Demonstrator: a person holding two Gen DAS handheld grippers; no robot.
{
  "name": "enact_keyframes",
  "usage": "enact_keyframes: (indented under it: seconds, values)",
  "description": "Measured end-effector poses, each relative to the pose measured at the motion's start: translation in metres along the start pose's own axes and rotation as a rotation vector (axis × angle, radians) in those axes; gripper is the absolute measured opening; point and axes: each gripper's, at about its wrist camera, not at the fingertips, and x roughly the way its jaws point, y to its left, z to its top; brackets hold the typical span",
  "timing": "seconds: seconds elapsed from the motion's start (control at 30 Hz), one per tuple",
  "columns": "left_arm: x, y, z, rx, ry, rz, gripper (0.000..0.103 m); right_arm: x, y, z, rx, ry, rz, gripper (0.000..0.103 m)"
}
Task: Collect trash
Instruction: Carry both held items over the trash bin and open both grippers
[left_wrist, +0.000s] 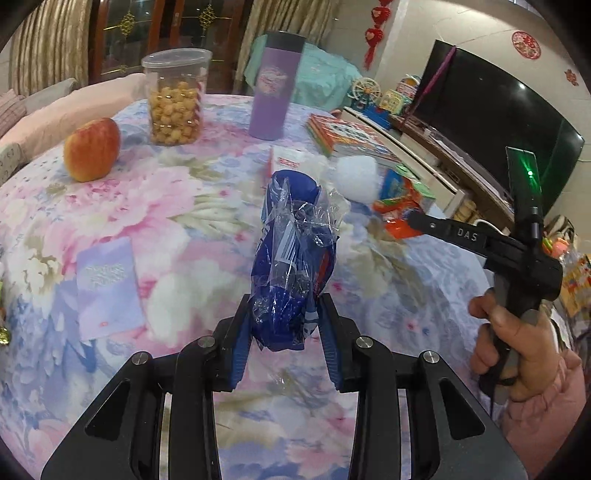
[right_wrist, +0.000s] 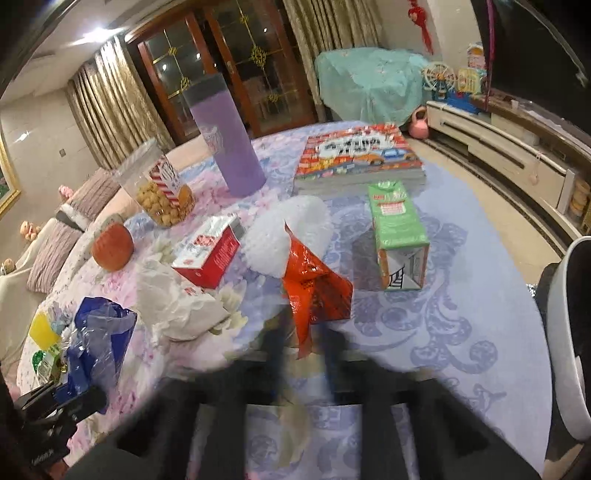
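Above the table's (left_wrist: 92, 229) middle, my left gripper (left_wrist: 284, 332) clamps the blue wrapper (left_wrist: 291, 251), lifted clear for carrying; near its right edge, my right gripper (right_wrist: 301, 343) pinches the orange wrapper (right_wrist: 314, 284).

Beyond the jaws on the flowered surface (left_wrist: 192, 192) stand an apple (left_wrist: 92, 149), a jar of snacks (left_wrist: 176, 98) and a purple tumbler (left_wrist: 272, 86); a picture book (right_wrist: 358, 157) lies farther right.
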Motion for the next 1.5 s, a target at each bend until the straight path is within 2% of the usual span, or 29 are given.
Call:
enact_keyframes:
  seconds: [0.17,0.4,0.63,0.9,1.17,1.5]
  values:
    - [0.001,-0.026,-0.002,0.035,0.002,-0.047,0.033,-0.019,-0.009,-0.011,0.015,-0.034,0.042,0.002]
    - [0.008,-0.071,-0.003,0.098,0.012,-0.112,0.033,-0.068,-0.031,-0.032,0.050,-0.071,0.075,0.003]
    - [0.017,-0.123,-0.006,0.168,0.029,-0.173,0.033,-0.121,-0.068,-0.058,0.096,-0.114,0.017,0.003]
    - [0.023,-0.170,-0.003,0.226,0.041,-0.230,0.033,-0.168,-0.114,-0.069,0.166,-0.158,-0.066,0.003]
    - [0.037,-0.214,0.007,0.284,0.056,-0.266,0.033,-0.191,-0.151,-0.067,0.221,-0.194,-0.131,0.003]
    - [0.058,-0.266,0.027,0.354,0.065,-0.302,0.033,-0.202,-0.192,-0.056,0.276,-0.217,-0.192,0.003]
